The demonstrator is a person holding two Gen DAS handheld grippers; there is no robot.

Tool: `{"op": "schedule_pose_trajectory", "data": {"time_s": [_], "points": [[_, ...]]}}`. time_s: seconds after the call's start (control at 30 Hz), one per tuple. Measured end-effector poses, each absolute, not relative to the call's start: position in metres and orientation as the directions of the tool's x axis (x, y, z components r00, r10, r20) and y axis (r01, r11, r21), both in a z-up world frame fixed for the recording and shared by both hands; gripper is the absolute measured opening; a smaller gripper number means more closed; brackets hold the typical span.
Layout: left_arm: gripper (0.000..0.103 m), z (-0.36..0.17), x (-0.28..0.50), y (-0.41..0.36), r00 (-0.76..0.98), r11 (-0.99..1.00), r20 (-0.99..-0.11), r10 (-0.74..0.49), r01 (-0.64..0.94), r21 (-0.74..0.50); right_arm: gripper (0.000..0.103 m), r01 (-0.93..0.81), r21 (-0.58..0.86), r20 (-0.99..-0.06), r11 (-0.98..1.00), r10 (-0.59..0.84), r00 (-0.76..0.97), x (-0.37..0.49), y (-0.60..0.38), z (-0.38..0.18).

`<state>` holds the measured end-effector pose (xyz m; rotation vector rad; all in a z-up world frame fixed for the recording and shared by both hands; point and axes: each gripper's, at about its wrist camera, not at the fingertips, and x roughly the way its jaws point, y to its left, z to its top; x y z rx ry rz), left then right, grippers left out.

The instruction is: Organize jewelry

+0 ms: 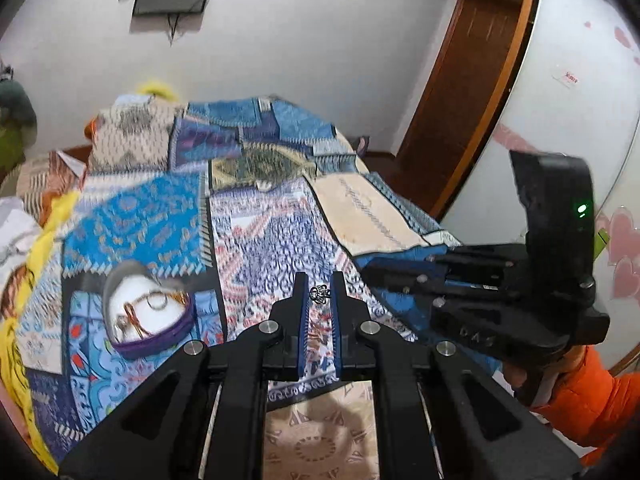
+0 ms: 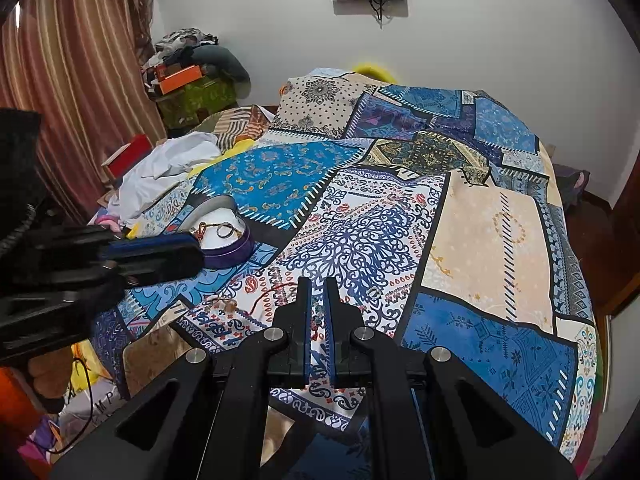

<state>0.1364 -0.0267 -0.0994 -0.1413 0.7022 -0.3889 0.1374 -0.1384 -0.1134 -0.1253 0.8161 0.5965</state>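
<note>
My left gripper (image 1: 320, 294) is shut on a small silver jewelry piece (image 1: 320, 293), held above the patchwork bedspread (image 1: 260, 232). An open purple jewelry case (image 1: 150, 312) with a white lining lies to its left and holds gold chains and rings; it also shows in the right wrist view (image 2: 228, 236). My right gripper (image 2: 318, 298) has its fingers close together with a narrow gap and nothing visible between them. A small silver ring (image 2: 374, 292) lies on the bedspread just right of its tips. Thin chains and rings (image 2: 224, 306) and a red cord lie to its left.
The right gripper body (image 1: 500, 280) sits to the right in the left wrist view. The left gripper (image 2: 100, 264) crosses the right wrist view's left side. Clothes and boxes (image 2: 188, 80) pile by the curtain. A wardrobe (image 1: 560, 120) stands right of the bed.
</note>
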Motion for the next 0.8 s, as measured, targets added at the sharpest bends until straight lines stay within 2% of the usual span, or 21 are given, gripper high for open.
{"op": "schedule_pose_trajectory", "data": {"time_s": [0.07, 0.2, 0.27, 0.63, 0.8], "points": [[0.009, -0.106, 0.141, -0.027, 0.682, 0.922, -0.621, -0.386, 0.293, -0.252, 0.005, -0.545, 0.118, -0.717, 0.830, 0.451, 0.532, 0.138, -0.139, -0.113], [0.009, -0.145, 0.152, -0.031, 0.597, 0.945, -0.736, -0.321, 0.255, -0.205, 0.005, -0.543, 0.120, -0.718, 0.831, 0.451, 0.530, 0.138, -0.141, -0.114], [0.009, -0.155, 0.151, -0.030, 0.581, 0.949, -0.753, -0.308, 0.243, -0.201, 0.005, -0.543, 0.122, -0.716, 0.831, 0.453, 0.531, 0.137, -0.142, -0.114], [0.009, -0.152, 0.134, -0.024, 0.601, 0.951, -0.741, -0.299, 0.251, -0.180, 0.005, -0.543, 0.124, -0.729, 0.831, 0.447, 0.518, 0.138, -0.140, -0.120], [0.009, -0.139, 0.126, -0.017, 0.631, 0.949, -0.710, -0.312, 0.250, -0.194, 0.005, -0.541, 0.125, -0.744, 0.832, 0.439, 0.503, 0.139, -0.140, -0.127]]}}
